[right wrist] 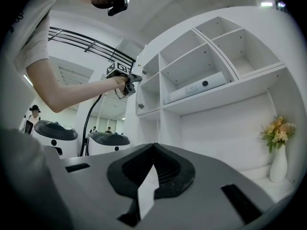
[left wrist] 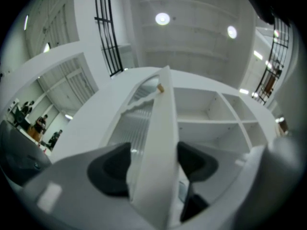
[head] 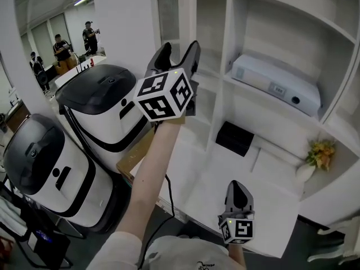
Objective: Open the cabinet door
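The door [left wrist: 160, 128], upright and edge-on at the left end of the shelves [head: 225, 77], stands between the wide-spread, seemingly unclamped jaws of the left gripper [head: 180, 48], while the right gripper [head: 238, 191], closed and empty, hangs well below.

The left forearm [head: 147, 179] is bare and stretched up and away from the body, out of a short pale sleeve [right wrist: 33, 37]. It carries the left gripper [head: 179, 49] far and high, tilted upward, with its marker cube [head: 164, 96] facing the head camera. In the left gripper view its 2 jaws stand wide apart, 1 on each side of the edge of the cabinet door [left wrist: 158, 143], and it is hard to tell whether either pad touches the edge. The right gripper [head: 238, 185] sits low and near, close to the torso at the right, pointing level. Its 2 jaws are closed together with nothing between them.
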Demonstrator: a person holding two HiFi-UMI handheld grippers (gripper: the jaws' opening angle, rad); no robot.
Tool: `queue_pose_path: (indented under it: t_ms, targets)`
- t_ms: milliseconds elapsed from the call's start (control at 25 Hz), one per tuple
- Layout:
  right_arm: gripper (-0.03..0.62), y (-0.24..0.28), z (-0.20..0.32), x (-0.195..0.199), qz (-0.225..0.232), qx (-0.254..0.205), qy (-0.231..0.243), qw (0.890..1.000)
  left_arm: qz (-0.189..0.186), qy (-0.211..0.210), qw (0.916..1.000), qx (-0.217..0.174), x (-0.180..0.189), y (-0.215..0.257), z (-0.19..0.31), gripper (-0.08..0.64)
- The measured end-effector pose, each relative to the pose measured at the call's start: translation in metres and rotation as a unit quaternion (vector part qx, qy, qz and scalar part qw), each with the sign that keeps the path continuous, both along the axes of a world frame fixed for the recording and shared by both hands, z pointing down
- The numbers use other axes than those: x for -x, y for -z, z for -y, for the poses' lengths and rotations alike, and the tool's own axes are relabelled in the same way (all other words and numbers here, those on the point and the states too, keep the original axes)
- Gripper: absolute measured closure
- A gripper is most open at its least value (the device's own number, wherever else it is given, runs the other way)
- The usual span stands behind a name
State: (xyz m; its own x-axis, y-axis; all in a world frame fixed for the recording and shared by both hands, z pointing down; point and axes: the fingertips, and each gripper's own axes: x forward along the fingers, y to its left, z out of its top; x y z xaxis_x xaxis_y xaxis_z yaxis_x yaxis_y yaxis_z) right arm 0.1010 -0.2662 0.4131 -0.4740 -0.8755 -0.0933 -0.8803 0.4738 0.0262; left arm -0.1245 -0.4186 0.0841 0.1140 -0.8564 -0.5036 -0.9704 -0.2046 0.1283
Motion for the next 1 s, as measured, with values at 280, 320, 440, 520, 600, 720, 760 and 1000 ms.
queue_pose_path:
  t_ms: [280,320,440,520,600,720,760,1000]
  targets:
    - [0.592,-0.002,-0.007,0.015,-0.005,0.003,0.014,1.0,-0.001,0.001,0.9999,-0.011,0.023,-0.001,-0.022,0.236]
    - [0.592,-0.001,-0.008,0.017,-0.005,0.001,0.017,1.0,-0.001,0.003,0.9999,-0.012,0.026,-0.001,-0.026,0.238]
    - [0.592,0.001,-0.011,0.023,-0.006,-0.003,0.024,1.0,-0.003,0.011,0.9998,-0.016,0.038,0.0,-0.036,0.238]
    - [0.592,0.001,-0.012,0.027,-0.006,-0.003,0.029,1.0,-0.005,0.019,0.9996,-0.021,0.05,-0.001,-0.045,0.241]
    - [0.592,0.0,-0.015,0.031,-0.007,-0.004,0.035,0.999,-0.004,0.022,0.9994,-0.027,0.06,-0.001,-0.055,0.267]
    - [0.592,0.0,-0.019,0.041,-0.009,-0.004,0.046,0.999,0.009,0.003,0.9994,-0.034,0.066,0.0,-0.065,0.356]
    - [0.592,-0.001,-0.021,0.045,-0.012,-0.005,0.051,0.999,0.014,-0.005,0.9992,-0.036,0.066,0.001,-0.067,0.401]
    - [0.592,0.0,-0.028,0.057,-0.025,-0.013,0.068,0.997,0.03,-0.007,0.999,-0.033,0.069,0.002,-0.072,0.457]
